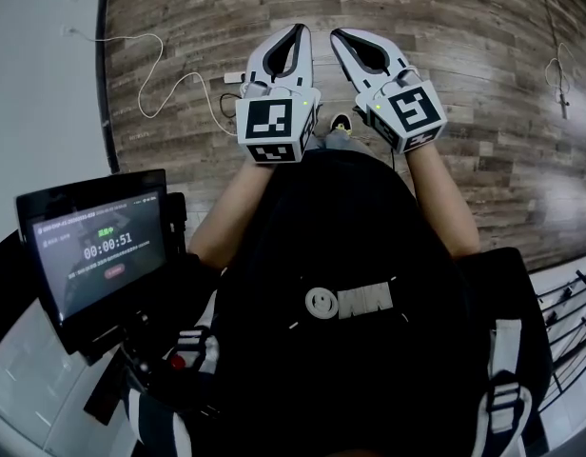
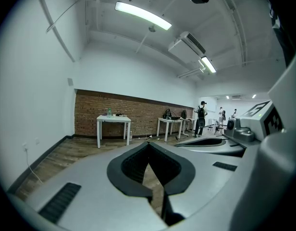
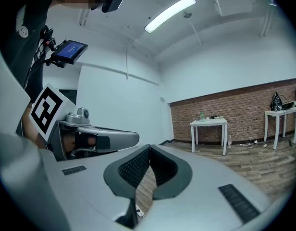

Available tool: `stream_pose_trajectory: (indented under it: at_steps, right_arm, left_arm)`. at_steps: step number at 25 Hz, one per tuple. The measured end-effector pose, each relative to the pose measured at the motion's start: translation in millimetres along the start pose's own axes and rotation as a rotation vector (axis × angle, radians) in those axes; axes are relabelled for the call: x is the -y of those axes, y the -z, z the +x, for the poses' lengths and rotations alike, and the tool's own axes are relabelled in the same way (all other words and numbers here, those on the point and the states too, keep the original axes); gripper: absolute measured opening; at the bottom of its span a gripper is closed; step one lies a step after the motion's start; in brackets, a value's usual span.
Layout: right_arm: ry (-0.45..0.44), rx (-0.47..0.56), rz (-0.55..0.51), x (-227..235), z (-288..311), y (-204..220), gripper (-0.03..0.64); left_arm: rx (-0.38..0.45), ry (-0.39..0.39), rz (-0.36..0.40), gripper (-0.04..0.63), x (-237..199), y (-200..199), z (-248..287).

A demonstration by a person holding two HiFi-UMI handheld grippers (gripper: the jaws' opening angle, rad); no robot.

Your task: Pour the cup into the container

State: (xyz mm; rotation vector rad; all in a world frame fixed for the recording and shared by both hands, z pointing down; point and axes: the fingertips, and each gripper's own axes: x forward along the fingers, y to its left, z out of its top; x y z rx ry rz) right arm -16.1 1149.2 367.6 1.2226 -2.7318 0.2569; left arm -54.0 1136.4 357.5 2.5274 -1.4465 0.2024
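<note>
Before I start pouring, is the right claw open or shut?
Shut. In the right gripper view, the right claw has its two sides touching at the tip, with nothing held between them.

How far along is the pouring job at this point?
Done: nothing visible; no cup or container appears in any view. In hand: nothing, the grey-and-white left hand-held gripper and right hand-held gripper are both shut and empty, side by side above the brown wooden plank floor. Left: the whole job, from finding the cup to pouring.
</note>
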Motion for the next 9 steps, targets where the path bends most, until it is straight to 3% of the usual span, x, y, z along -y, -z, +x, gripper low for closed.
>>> stream_pose_trajectory:
  at_steps: [9]
  right_arm:
    - [0.001, -0.005, -0.002, 0.1, -0.2, 0.8, 0.006]
  left_arm:
    - [-0.006, -0.007, 0.001, 0.000, -2.8, 0.6, -1.4]
